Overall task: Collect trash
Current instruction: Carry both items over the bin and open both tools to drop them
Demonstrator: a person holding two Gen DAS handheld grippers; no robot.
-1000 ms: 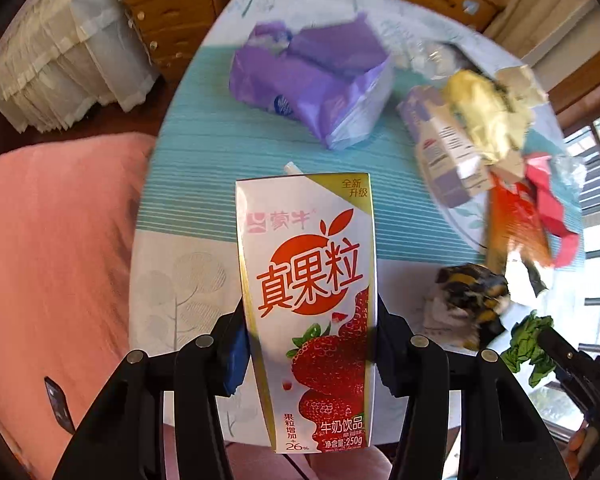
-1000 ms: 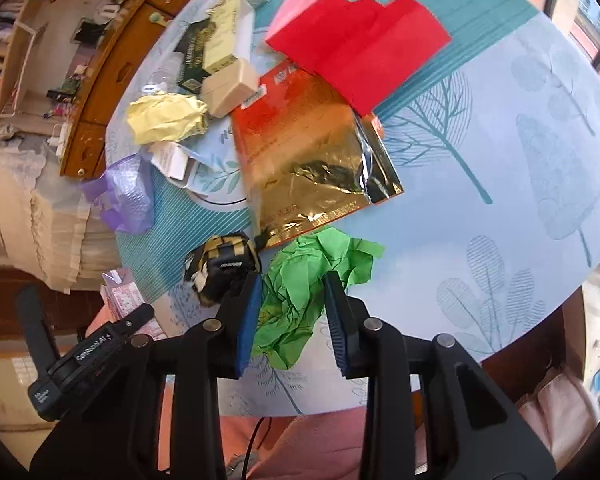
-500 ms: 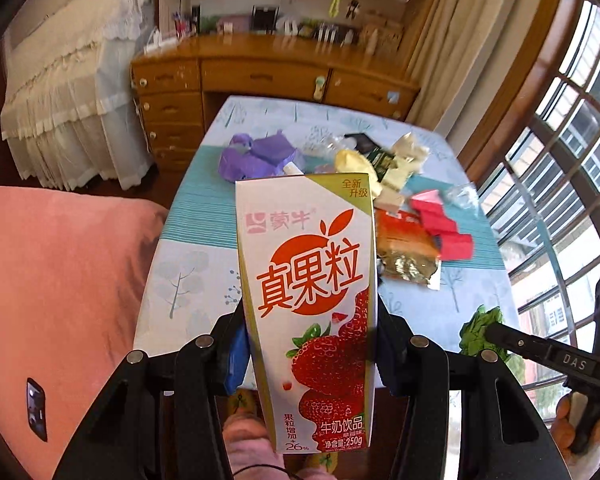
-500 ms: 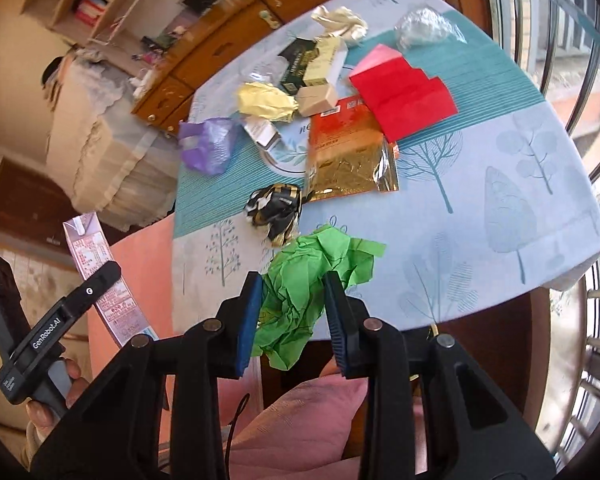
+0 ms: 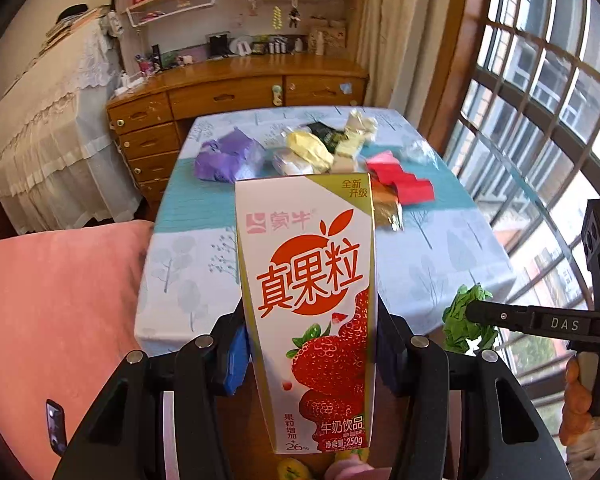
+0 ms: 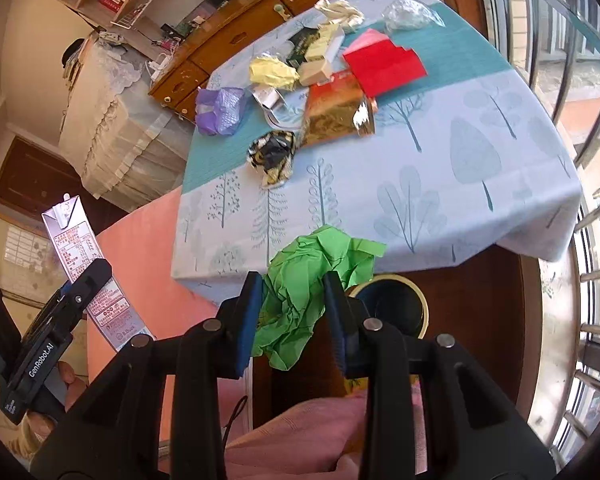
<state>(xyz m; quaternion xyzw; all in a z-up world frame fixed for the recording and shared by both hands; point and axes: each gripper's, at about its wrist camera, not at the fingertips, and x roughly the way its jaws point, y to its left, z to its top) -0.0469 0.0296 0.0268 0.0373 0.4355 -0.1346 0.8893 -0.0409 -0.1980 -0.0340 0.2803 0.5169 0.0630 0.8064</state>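
Observation:
My left gripper (image 5: 310,354) is shut on a tall strawberry milk carton (image 5: 308,304), held upright off the near end of the table (image 5: 196,272). The same carton (image 6: 86,276) shows at the left of the right wrist view. My right gripper (image 6: 294,304) is shut on a crumpled green paper (image 6: 304,292), which also appears as a green wad (image 5: 466,320) at the right of the left wrist view. Below the green paper stands a dark round bin with a yellow rim (image 6: 396,304). More trash stays on the table: a purple bag (image 6: 220,110), a gold-orange foil packet (image 6: 338,114), red paper (image 6: 384,66).
A black-and-gold wrapper (image 6: 272,154), yellow paper (image 6: 272,74) and small boxes (image 6: 320,56) lie mid-table. A pink cushion (image 5: 56,308) sits left of the table. A wooden dresser (image 5: 236,100) stands behind it, window bars (image 5: 540,120) to the right. Pink clothing (image 6: 300,436) lies below.
Both grippers have drawn back and up from the table with their loads. The table now looks farther off, and the bin has come into the right wrist view.

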